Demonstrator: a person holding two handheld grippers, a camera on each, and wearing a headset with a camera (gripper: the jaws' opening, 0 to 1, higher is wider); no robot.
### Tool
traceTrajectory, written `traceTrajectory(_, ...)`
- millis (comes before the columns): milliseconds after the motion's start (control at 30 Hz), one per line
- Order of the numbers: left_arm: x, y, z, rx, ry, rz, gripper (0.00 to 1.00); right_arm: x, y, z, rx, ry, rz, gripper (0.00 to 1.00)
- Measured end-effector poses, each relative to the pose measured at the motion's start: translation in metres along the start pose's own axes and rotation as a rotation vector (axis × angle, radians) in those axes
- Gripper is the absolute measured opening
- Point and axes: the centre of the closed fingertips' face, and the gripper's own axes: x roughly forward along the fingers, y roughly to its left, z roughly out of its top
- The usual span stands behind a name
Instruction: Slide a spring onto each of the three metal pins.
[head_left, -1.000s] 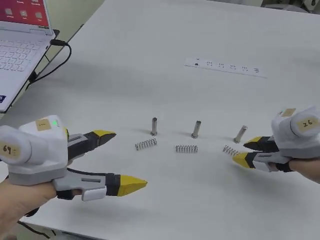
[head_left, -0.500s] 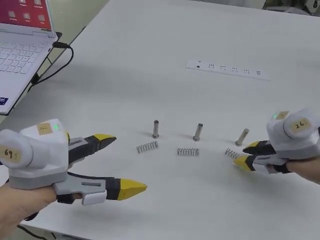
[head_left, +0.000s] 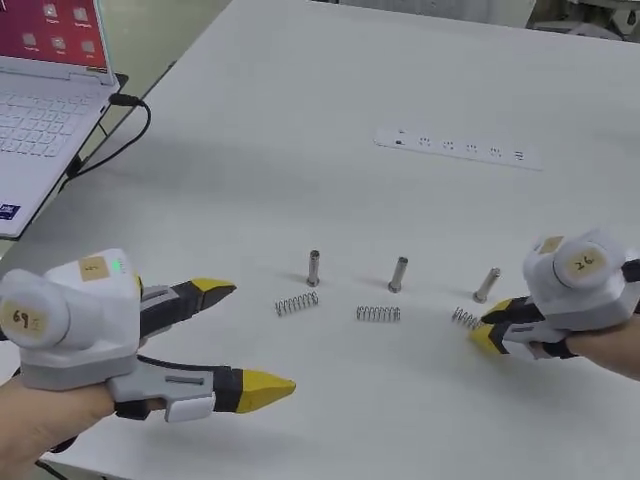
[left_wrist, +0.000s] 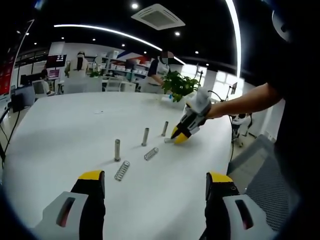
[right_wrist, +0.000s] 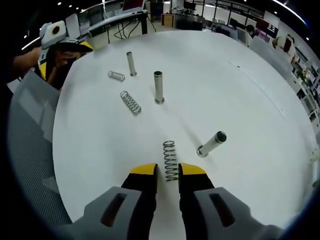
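Three metal pins stand in a row on the white table: left pin, middle pin, and right pin, which leans. In front of each lies a spring: left, middle, right. My right gripper is low on the table at the right spring. Its jaws are a narrow gap apart, with the spring's near end between the fingertips. My left gripper hovers wide open, short of the left spring, with nothing in it.
An open laptop sits at the table's far left edge, with a black cable trailing from it. A white power strip lies beyond the pins. In the left gripper view, desks and people are in the room behind.
My right gripper has dropped closer to the table and moved in on the right spring, its jaws narrowing. The left gripper has stayed about where it was. The head camera shifted slightly.
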Motion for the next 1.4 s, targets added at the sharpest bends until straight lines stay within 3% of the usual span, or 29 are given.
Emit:
traceTrajectory(167, 0.001, -0.001, 0.001, 0.003, 0.000, -0.003, 0.79, 0.002, 0.002, -0.002, -0.010, 0.014, 0.002, 0.09)
traceTrajectory(700, 0.005, -0.010, 0.003, 0.018, 0.002, -0.029, 0.78, -0.009, 0.008, 0.001, 0.002, -0.007, 0.004, 0.08)
traceTrajectory(1133, 0.014, -0.019, 0.012, 0.041, -0.002, -0.070, 0.77, -0.036, 0.019, 0.008, -0.002, -0.080, 0.003, 0.08)
traceTrajectory(1400, 0.019, -0.024, 0.012, 0.054, 0.009, -0.093, 0.76, -0.043, 0.031, 0.008, -0.036, -0.087, 0.015, 0.08)
